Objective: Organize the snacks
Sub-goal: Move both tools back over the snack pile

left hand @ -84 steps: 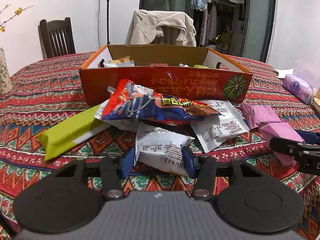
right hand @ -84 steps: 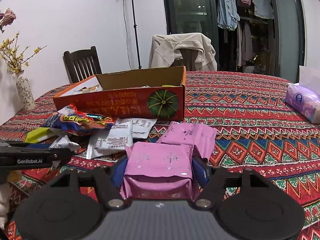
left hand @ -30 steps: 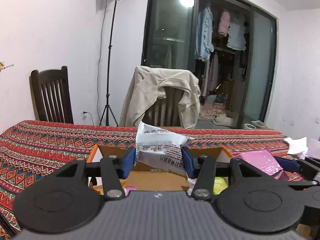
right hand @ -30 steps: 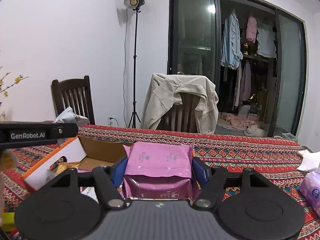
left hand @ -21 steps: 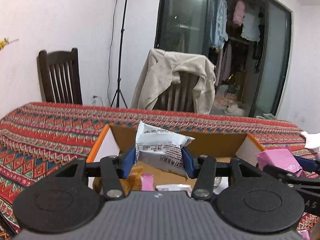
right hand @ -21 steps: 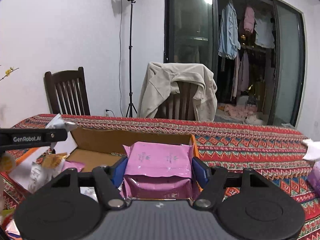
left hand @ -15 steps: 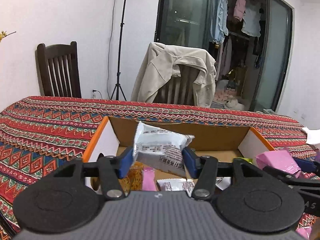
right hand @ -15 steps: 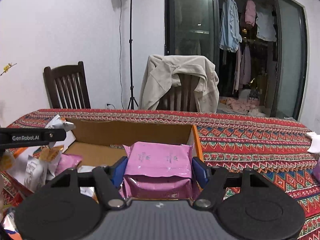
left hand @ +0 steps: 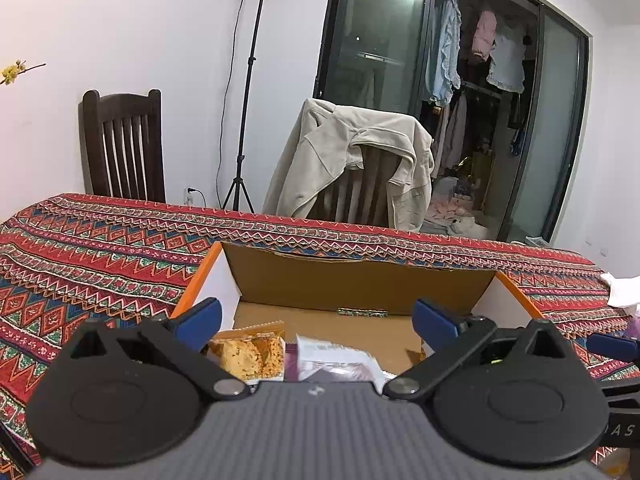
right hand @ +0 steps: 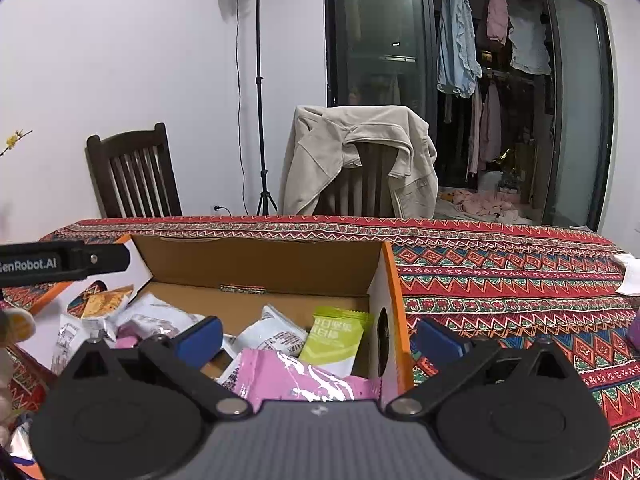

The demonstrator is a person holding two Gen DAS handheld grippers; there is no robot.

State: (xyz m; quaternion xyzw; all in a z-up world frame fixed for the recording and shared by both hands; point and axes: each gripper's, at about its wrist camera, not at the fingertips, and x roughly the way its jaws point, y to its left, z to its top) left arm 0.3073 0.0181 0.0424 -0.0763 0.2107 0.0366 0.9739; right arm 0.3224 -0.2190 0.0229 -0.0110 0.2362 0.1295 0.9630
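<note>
Now pink packet lies flat in box — long axis crosswise.

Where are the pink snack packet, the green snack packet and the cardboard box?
pink snack packet (right hand: 296,380), right wrist view, crinkled top face
green snack packet (right hand: 334,338), right wrist view, printed front
cardboard box (right hand: 260,260), right wrist view, inner back wall

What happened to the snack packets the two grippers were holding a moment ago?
Both were let go. The left gripper is opening, and its white packet lies in the cardboard box. The right gripper is opening too, its pink packet dropped into the box. The box, table and chairs stayed put.
</note>
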